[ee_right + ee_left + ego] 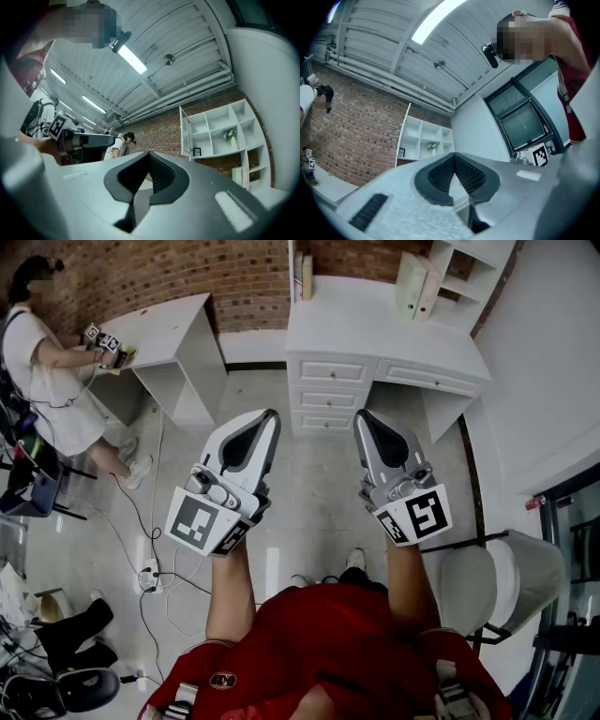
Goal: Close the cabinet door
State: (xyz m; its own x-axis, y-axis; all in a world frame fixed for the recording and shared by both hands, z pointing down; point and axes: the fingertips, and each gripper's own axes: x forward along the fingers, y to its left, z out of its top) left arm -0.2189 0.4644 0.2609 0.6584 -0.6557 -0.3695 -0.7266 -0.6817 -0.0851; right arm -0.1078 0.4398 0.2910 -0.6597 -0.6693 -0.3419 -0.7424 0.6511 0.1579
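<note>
Grey left tool [268, 422] and right tool [365, 422], shut, parallel, noses slightly up.

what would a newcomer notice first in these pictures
First come the two grippers held side by side mid-frame in the head view: the left gripper and the right gripper, both shut and empty, above the holder's red shirt. Ahead stands a white desk with drawers. In the right gripper view, a white shelf unit on a brick wall has its door standing open.
</note>
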